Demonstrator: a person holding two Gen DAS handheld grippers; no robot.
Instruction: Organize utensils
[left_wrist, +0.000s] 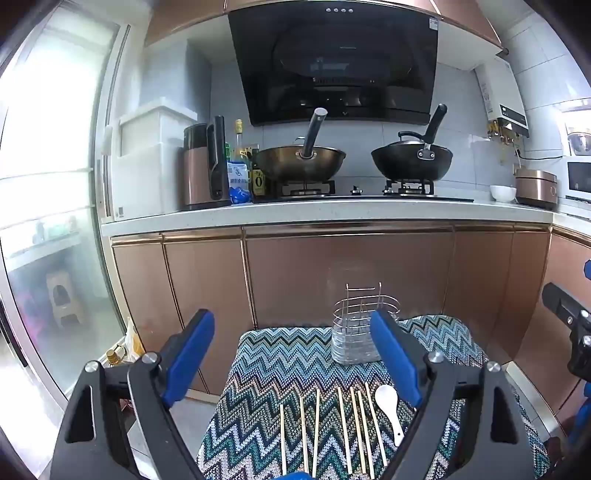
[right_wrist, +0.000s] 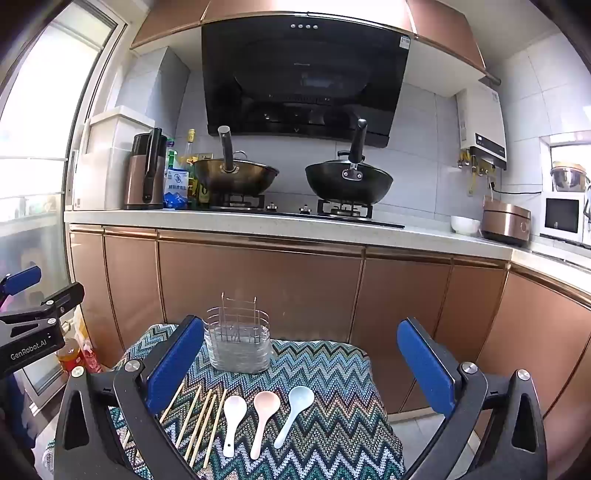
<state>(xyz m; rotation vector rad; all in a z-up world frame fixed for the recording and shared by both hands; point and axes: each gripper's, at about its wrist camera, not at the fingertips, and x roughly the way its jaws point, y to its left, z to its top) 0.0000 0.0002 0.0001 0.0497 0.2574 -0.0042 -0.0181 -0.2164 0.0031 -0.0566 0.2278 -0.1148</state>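
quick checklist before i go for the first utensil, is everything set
1. Left claw open and empty: ok.
2. Right claw open and empty: ok.
3. Wire utensil holder upright at the far end of the zigzag cloth: ok.
4. Three spoons, white spoon, pink spoon, blue spoon, lying apart with handles towards the claws: ok.
5. Chopsticks lying side by side, none crossed: ok.
6. Holder empty inside: cannot tell, wires and clear base blur it.
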